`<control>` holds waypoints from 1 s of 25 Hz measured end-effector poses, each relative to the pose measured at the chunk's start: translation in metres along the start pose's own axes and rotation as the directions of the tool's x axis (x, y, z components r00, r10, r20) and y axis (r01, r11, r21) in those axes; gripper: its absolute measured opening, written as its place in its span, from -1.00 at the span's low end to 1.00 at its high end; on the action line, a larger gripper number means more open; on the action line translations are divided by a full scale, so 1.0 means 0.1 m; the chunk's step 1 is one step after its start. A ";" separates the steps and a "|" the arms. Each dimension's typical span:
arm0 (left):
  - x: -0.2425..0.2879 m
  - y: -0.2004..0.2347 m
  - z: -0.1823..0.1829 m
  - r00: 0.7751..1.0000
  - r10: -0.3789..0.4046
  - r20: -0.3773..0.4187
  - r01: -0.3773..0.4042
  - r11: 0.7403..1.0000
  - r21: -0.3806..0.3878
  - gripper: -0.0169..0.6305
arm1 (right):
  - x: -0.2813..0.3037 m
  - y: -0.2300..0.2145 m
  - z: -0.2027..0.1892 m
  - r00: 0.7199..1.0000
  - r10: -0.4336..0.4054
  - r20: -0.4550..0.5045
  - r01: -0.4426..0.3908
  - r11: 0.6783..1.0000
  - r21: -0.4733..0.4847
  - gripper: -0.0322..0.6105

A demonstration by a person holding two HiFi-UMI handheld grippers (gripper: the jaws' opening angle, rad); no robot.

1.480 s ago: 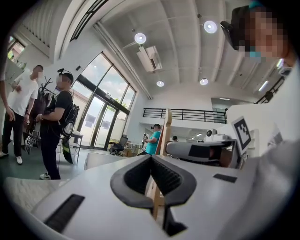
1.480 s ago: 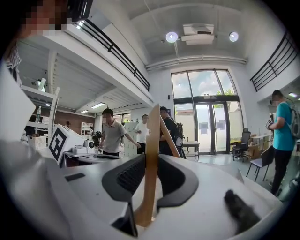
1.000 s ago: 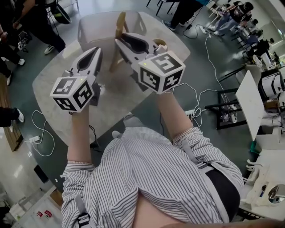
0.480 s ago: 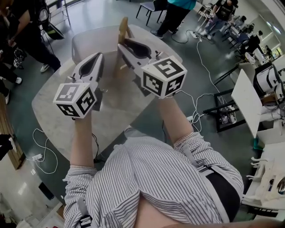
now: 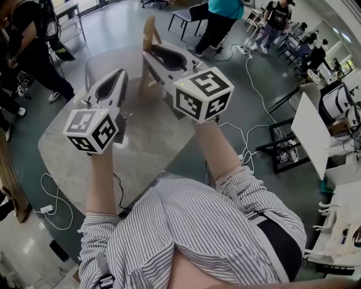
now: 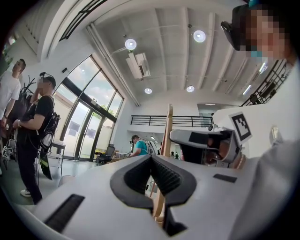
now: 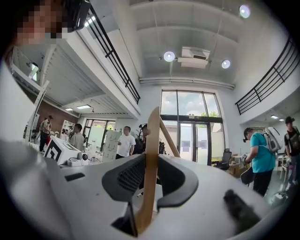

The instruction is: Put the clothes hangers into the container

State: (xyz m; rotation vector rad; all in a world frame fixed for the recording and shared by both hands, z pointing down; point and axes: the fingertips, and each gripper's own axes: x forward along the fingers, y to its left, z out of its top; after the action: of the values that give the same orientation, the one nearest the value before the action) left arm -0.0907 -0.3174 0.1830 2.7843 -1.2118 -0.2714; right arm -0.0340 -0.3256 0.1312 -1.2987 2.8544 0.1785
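- Over the last second we have lifted both grippers together. The light wooden clothes hanger (image 5: 148, 35) has come up with them and stands nearly upright, about over the near side of the pale grey rounded container (image 5: 93, 63).
- Our right gripper (image 5: 151, 55) stays clamped on one wooden arm of the hanger, its jaws held partly apart by the wood.
- Our left gripper (image 5: 117, 76) has its jaws together on nothing. It hovers just short of the container, left of the hanger.
- We judge the lift done; the hanger is not yet inside, so carrying it over the opening comes next.
- Edges: the container's near wall is the one to clear, since the hanger's lower end hangs close above it.
- Room: nothing shows above the container. People (image 5: 223, 16) stand well beyond it, and the pale stone-look table (image 5: 152, 135) spreads around it.
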 end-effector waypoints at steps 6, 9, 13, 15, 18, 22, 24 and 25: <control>0.20 0.20 0.12 0.999 0.044 0.007 -0.044 0.999 0.014 -0.91 | 0.28 -0.22 0.20 0.998 0.038 0.041 -0.038 0.999 -0.001 -0.63; 0.31 0.33 0.12 0.998 0.065 0.010 -0.065 0.998 0.019 -0.91 | 0.45 -0.32 0.28 0.996 0.058 0.064 -0.058 0.998 -0.013 -0.63; 0.43 0.51 0.17 0.996 0.089 0.016 -0.089 0.996 0.026 -0.91 | 0.72 -0.49 0.37 0.993 0.068 0.097 -0.067 0.998 -0.014 -0.63; 0.47 0.62 0.17 0.995 0.102 0.015 -0.103 0.994 0.029 -0.91 | 0.87 -0.53 0.35 0.990 0.083 0.112 -0.084 0.996 0.002 -0.63; 0.48 0.74 0.12 0.993 0.120 0.006 -0.120 0.992 0.026 -0.91 | 1.05 -0.56 0.23 0.988 0.109 0.111 -0.114 0.992 0.045 -0.63; 0.43 0.96 0.06 0.986 0.170 0.000 -0.169 0.985 0.025 -0.91 | 1.30 -0.54 0.02 0.987 0.138 0.088 -0.144 0.987 0.075 -0.63; 0.43 1.07 0.03 0.983 0.186 -0.008 -0.186 0.982 0.019 -0.91 | 1.41 -0.57 -0.07 0.987 0.139 0.076 -0.145 0.986 0.083 -0.63; 0.43 1.13 0.01 0.982 0.190 -0.014 -0.190 0.982 0.015 -0.91 | 1.46 -0.58 -0.11 0.988 0.137 0.071 -0.143 0.986 0.088 -0.63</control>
State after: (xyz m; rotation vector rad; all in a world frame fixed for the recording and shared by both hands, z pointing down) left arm -0.1428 -0.4255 0.1940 2.6510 -1.4680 -0.2258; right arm -0.0856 -0.4740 0.1293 -1.0572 2.8616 0.0842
